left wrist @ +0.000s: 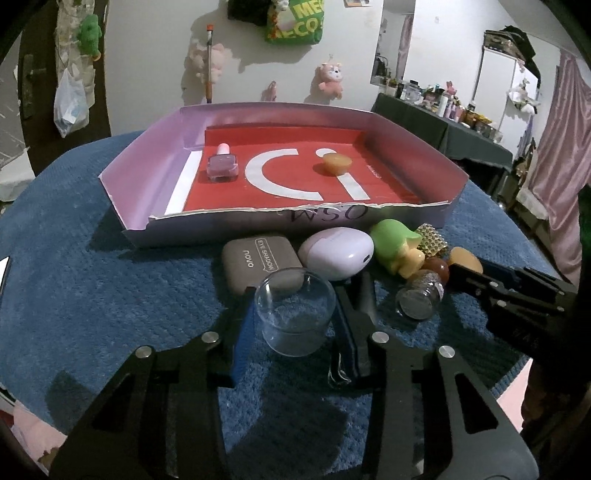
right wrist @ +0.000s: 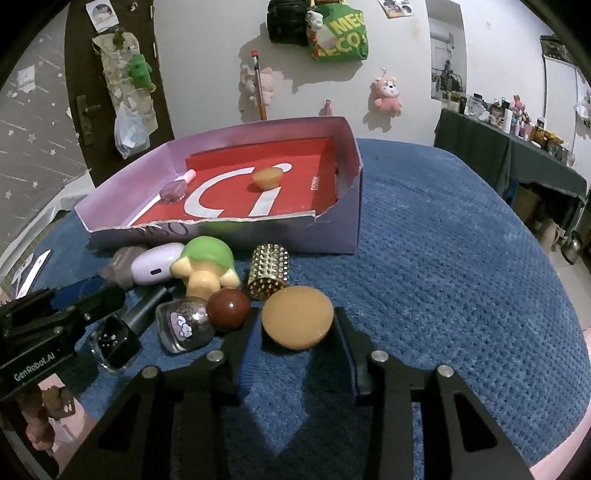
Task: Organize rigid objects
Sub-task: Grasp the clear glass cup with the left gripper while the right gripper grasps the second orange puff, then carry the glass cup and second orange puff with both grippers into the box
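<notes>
The left gripper (left wrist: 295, 317) has its fingers (left wrist: 243, 332) closed against a clear cup (left wrist: 295, 314) above the blue mat (left wrist: 92, 280). Beyond lie an eyeshadow case (left wrist: 258, 260), a lilac case (left wrist: 334, 251) and a tray (left wrist: 406, 147) holding a purple bottle (left wrist: 222, 168).

A lived-in home bedroom: plush toys (right wrist: 387, 93) hang on the white wall beside a green tote bag (right wrist: 341, 35). A pink curtain (left wrist: 561, 177) drapes near a side table crowded with bottles (left wrist: 450, 107).
</notes>
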A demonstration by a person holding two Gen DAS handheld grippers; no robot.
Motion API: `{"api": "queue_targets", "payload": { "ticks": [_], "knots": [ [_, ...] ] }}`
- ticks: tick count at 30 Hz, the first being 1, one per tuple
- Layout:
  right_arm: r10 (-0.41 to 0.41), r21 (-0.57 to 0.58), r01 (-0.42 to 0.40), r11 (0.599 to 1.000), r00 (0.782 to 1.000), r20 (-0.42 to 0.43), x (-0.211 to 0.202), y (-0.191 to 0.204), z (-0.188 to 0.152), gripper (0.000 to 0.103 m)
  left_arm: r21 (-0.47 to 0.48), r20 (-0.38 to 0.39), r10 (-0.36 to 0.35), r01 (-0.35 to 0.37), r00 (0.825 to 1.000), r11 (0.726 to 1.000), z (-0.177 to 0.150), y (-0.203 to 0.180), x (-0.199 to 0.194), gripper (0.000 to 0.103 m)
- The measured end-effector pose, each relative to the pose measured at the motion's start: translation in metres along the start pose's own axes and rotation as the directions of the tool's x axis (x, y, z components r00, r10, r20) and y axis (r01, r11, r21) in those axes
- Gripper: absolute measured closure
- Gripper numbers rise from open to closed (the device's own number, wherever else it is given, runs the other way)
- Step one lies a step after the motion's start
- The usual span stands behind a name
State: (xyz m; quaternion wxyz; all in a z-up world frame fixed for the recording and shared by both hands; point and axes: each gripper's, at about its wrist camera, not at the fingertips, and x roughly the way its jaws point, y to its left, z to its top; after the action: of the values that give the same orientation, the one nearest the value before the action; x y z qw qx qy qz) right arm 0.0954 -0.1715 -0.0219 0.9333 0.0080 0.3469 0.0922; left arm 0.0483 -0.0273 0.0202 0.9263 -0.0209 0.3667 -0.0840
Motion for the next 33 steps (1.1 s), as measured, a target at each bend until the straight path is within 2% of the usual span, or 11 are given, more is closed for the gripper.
{"api": "queue_targets", "payload": {
  "ticks": [5,12,22,33],
  "knots": [
    [0.011,0.005,-0.011,1.0,1.0,0.028,-0.011,0.001,0.004,0.063,0.007,0.036,-0.002,0.001,0.999,1.0,0.002,-0.002,-0.012,0.066],
    [0.068,-0.019,-0.067,0.998,0.995,0.067,-0.026,0.015,0.018,0.063,0.007,0.081,0.001,-0.001,0.997,1.0,0.01,0.002,-0.027,0.066],
    [0.156,-0.056,-0.152,0.987,0.985,0.078,-0.034,0.035,0.037,0.063,0.008,0.136,0.006,-0.007,0.991,1.0,0.029,0.011,-0.041,0.066],
    [0.182,-0.078,-0.176,0.981,0.98,0.079,-0.029,0.042,0.055,0.063,0.025,0.169,0.012,-0.016,0.986,1.0,0.05,0.017,-0.042,0.066]
  ]
}}
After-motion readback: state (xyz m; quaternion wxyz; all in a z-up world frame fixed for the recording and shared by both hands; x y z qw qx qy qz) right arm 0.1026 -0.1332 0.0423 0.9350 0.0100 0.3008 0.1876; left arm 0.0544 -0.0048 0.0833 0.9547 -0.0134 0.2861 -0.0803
